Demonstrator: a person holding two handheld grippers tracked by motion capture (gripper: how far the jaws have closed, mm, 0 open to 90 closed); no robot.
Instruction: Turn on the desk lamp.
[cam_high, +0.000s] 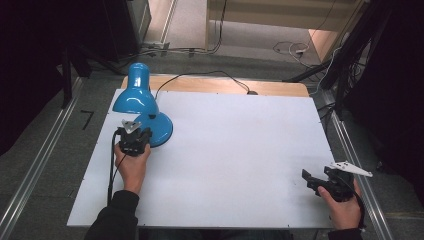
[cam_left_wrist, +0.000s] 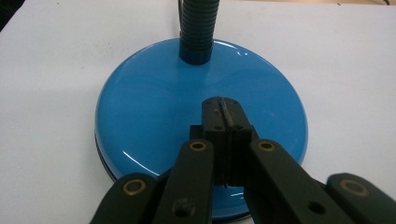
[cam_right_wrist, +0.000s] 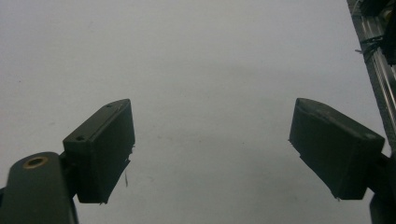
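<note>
Left tool: jaws pressed together, empty, over lamp base.
Right tool: jaws wide apart, empty, above bench.

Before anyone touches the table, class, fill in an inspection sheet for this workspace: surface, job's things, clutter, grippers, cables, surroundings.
Surface: white tabletop, bare apart from the lamp.
Job's things: blue desk lamp at the far left, its round base flat on the table, its shade tilted down.
Clutter: nothing seen.
Grippers: left gripper jaws together above the lamp base; contact cannot be told. Right gripper jaws wide apart, empty, near the table's right edge.
Cables: lamp cord runs off the far edge.
Surroundings: grey floor, metal rails either side.
</note>
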